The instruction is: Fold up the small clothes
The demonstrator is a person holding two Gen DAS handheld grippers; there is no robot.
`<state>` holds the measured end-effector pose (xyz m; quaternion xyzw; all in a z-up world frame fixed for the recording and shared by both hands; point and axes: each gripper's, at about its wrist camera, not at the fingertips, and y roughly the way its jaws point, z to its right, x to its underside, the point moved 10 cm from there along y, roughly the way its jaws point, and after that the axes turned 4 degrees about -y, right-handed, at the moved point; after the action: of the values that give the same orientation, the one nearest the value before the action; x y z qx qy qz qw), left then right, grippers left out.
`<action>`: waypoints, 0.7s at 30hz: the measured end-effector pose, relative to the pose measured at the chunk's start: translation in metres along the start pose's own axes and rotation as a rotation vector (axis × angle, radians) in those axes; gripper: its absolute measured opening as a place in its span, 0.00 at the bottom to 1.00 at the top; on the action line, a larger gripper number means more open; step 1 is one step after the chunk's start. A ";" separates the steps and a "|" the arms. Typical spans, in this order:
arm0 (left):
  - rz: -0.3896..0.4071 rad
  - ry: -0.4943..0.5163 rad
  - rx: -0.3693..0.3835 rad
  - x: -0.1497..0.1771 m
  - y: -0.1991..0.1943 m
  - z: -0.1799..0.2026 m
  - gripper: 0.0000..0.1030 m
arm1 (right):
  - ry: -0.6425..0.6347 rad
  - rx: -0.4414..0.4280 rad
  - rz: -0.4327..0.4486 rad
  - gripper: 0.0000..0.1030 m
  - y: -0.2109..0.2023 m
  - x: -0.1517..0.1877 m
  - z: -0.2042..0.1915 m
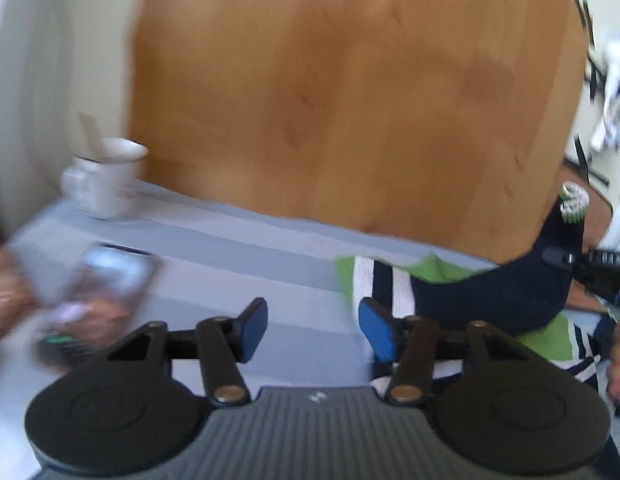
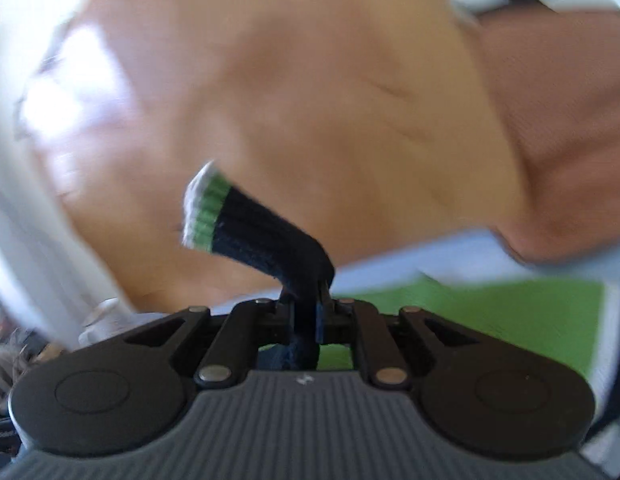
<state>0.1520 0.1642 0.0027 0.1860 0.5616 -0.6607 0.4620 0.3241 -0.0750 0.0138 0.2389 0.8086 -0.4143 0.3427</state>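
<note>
The right gripper [image 2: 307, 312] has its fingers pressed together on a sock [image 2: 253, 236], pinching the dark knit a little way down from the cuff, so the white and green cuff end stands up and bends over past the fingertips. In the left wrist view the same sock [image 1: 510, 292] stretches from that grip down onto the striped green, white and navy garment [image 1: 550, 340] lying on the pale blue cloth [image 1: 229, 240] that covers the counter [image 1: 350, 100].

The left gripper [image 1: 314, 328] hangs just above the blue cloth with its fingers spread wide and nothing between them; its right fingertip is close to the garment's white stripe.

The sock looks light, soft and limp: it droops from a single pinch and will not hold a shape by itself. The ribbed knit should give the pads good hold, with little risk of slipping or damage. Because it stretches, a pull from one end alone would probably drag it askew. A second hold near the free end, the toe side, would likely let both ends be brought together neatly.

A mug [image 1: 105, 178] and a phone [image 1: 113, 276] sit off to the left on the cloth, well apart from the clothes. Both views are blurred.
</note>
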 end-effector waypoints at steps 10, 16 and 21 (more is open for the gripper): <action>-0.216 0.060 -0.025 0.020 0.126 0.052 0.09 | 0.249 -0.149 -0.045 0.12 0.009 0.008 0.037; -0.110 -0.020 -0.095 0.013 0.119 0.022 0.09 | 0.209 0.017 -0.061 0.35 -0.005 0.019 0.073; -0.084 0.057 -0.137 0.019 0.118 0.023 0.14 | 0.157 0.204 -0.082 0.51 -0.032 0.027 0.113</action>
<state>0.2449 0.1419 -0.0722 0.1493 0.6257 -0.6340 0.4292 0.3253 -0.1838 -0.0373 0.2708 0.7957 -0.4880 0.2352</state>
